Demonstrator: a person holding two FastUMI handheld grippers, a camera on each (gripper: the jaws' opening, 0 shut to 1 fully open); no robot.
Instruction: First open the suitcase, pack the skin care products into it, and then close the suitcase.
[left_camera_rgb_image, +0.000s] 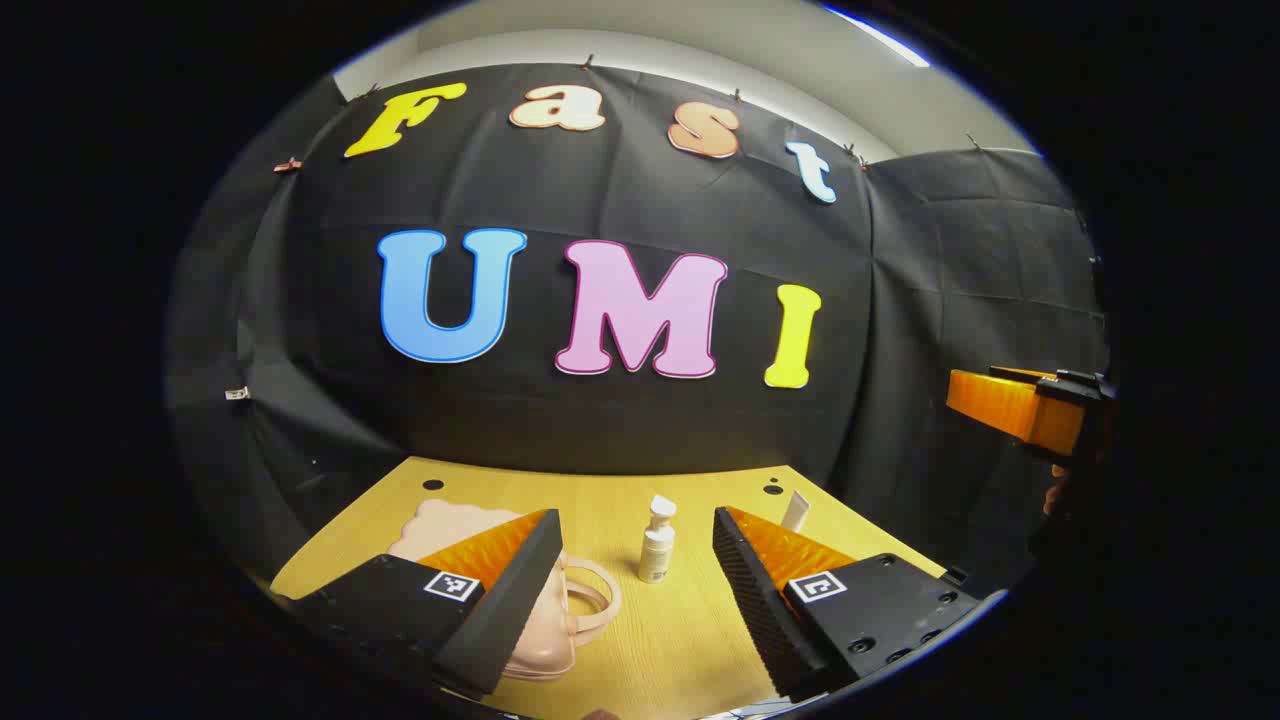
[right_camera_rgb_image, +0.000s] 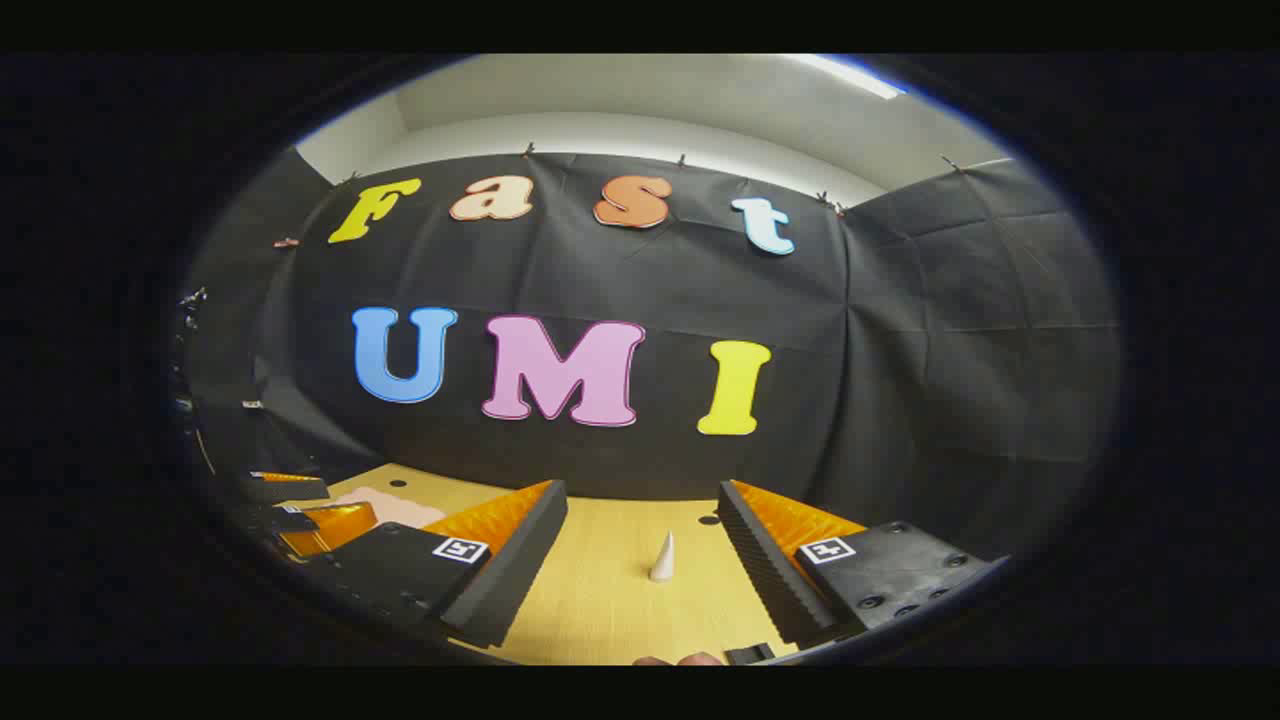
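On counter (left_camera_rgb_image: 690, 640): pink case (left_camera_rgb_image: 540, 640), shut, rigid, light I judge; grip loop handle (left_camera_rgb_image: 598, 600). Bottle (left_camera_rgb_image: 657, 545) small, slick, tippy. Left tongs (left_camera_rgb_image: 636, 570), right tongs (right_camera_rgb_image: 642, 545) wide, empty.

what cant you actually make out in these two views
- Pink suitcase: in the left gripper view the left tool covers much of it, so whether it is latched is unclear.
- White tube: its lower part sits behind that tool's finger.
- Pump bottle: label too small.
- Right tool: open in the right gripper view, above a white tube too small to identify.
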